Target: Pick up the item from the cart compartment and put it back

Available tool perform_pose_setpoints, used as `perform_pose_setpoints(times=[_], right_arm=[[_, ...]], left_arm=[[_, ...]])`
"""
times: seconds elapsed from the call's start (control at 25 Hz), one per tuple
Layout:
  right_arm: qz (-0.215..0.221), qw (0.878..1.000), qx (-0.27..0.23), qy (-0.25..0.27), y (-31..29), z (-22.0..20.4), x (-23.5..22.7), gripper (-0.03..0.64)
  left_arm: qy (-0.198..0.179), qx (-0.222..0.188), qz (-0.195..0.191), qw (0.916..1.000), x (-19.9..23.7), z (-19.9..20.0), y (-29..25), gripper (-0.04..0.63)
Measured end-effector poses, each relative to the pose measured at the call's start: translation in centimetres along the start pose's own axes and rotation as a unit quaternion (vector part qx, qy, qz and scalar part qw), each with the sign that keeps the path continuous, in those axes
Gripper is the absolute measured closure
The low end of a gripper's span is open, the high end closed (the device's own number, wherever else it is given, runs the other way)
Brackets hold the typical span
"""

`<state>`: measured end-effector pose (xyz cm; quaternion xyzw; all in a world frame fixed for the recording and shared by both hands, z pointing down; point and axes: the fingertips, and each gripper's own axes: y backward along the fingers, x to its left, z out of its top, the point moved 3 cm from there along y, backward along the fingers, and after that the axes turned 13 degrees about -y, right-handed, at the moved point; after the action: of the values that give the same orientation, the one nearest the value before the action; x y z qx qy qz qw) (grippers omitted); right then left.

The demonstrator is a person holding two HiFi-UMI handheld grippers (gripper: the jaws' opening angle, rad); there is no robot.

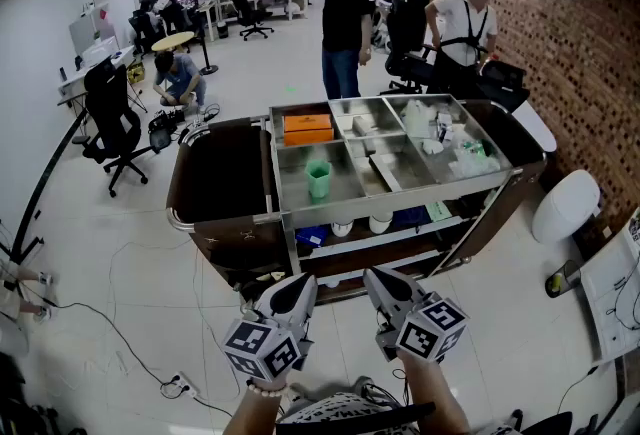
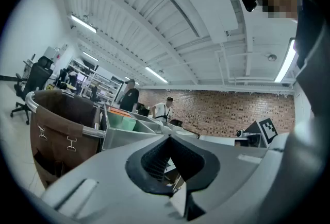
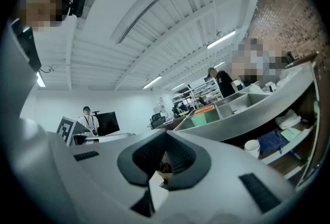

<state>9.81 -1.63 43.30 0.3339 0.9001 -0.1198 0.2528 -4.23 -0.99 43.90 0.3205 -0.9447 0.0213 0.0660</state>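
The green cup (image 1: 318, 178) is standing upright in the front left compartment (image 1: 292, 188) of the steel top of the cart (image 1: 400, 204). This compartment is lying just in front of the one that is holding an orange box (image 1: 307, 128). I am taking the cup as the item of the task, although the other compartments are also holding small white things that I cannot name. The cup is looking like thin plastic, so I am expecting it to be light, a little soft in the wall and rather smooth. A hard squeeze is probably going to dent it, and a weak one is risking a slip or a tip-over. Whether anything is inside it, I cannot tell. It is standing free of the compartment walls, so the best hold is probably at the rim, with one jaw inside and one outside, or else around the body just under the rim. The left gripper (image 1: 298, 291) and the right gripper (image 1: 385, 288) are hanging low in front of the cart, well apart from the cup and pointing level toward the shelves. In the left gripper view the jaws of the left gripper (image 2: 172, 161) are lying closed together with nothing between them. In the right gripper view the right gripper (image 3: 164, 158) is showing the same, closed and empty.
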Motion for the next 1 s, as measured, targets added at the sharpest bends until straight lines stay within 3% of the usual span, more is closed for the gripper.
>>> perform_pose_setpoints(times=[0.32, 0.36, 0.52, 0.6, 0.8, 0.92, 0.96, 1.0], right_arm=[[-0.013, 0.999, -0.015, 0.039, -1.5, 0.8, 0.7, 0.601], [-0.020, 0.999, -0.015, 0.048, -1.9, 1.0, 0.7, 0.534], [-0.058, 0.996, -0.010, 0.071, -2.9, 1.2, -0.2, 0.532], [-0.067, 0.994, -0.001, 0.081, -3.5, 1.7, -0.8, 0.460], [-0.092, 0.987, 0.005, 0.132, -6.0, 5.4, -3.3, 0.460], [-0.099, 0.980, 0.019, 0.170, -8.5, 9.1, -5.5, 0.454], [-0.100, 0.979, 0.028, 0.177, -9.4, 10.2, -6.3, 0.386], [-0.102, 0.977, 0.035, 0.184, -10.3, 11.3, -7.1, 0.359]], left_arm=[[-0.019, 0.007, -0.006, 0.9998, 2.0, 1.1, 0.1, 0.595], [-0.026, 0.011, -0.009, 0.9996, 2.3, 1.3, 0.0, 0.595], [-0.034, 0.024, -0.027, 0.9988, 2.8, 1.3, -0.7, 0.595], [-0.035, 0.029, -0.025, 0.9987, 3.0, 1.2, -1.4, 0.595], [-0.036, 0.039, -0.025, 0.9983, 3.8, 1.6, -5.1, 0.595], [-0.050, 0.030, -0.005, 0.9983, 4.7, 3.0, -8.0, 0.595], [-0.054, 0.029, 0.001, 0.9982, 5.0, 3.3, -8.9, 0.595], [-0.055, 0.029, 0.005, 0.9981, 5.3, 3.7, -9.9, 0.595]])
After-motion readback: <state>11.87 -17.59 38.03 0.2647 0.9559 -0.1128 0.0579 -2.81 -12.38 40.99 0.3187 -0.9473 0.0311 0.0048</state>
